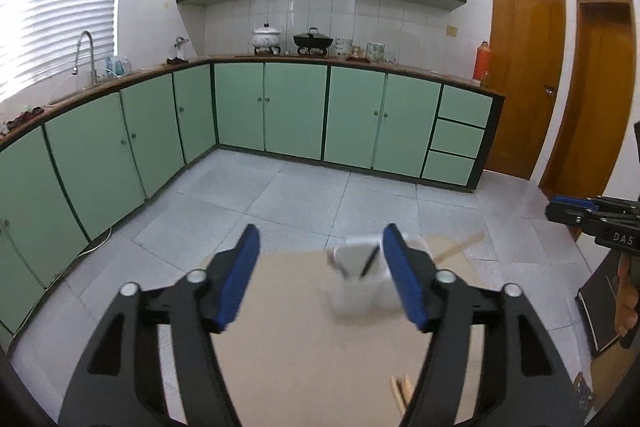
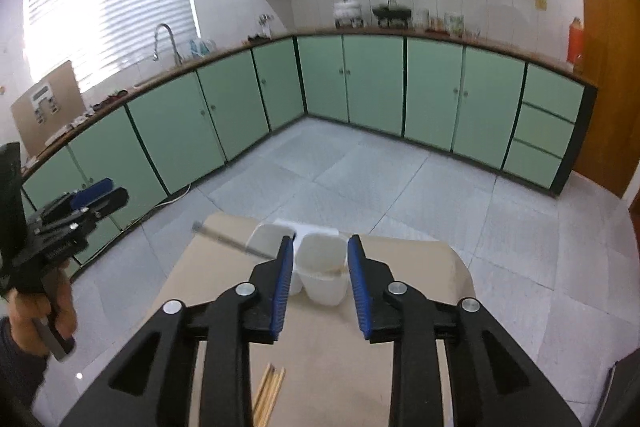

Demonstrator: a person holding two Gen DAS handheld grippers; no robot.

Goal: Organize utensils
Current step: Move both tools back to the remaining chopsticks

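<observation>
Chopsticks (image 2: 270, 393) lie on the table (image 2: 332, 359), below the right gripper (image 2: 318, 259).
Both grippers' jaws stand apart, empty; white utensil holder (image 2: 322, 269) ahead of left gripper (image 1: 320, 251).

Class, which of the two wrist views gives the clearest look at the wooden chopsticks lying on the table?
The right wrist view: the chopsticks lie in the gap between the gripper's black arms, several sticks side by side. In the left wrist view only a short end of the chopsticks peeks out beside the gripper arm.
</observation>
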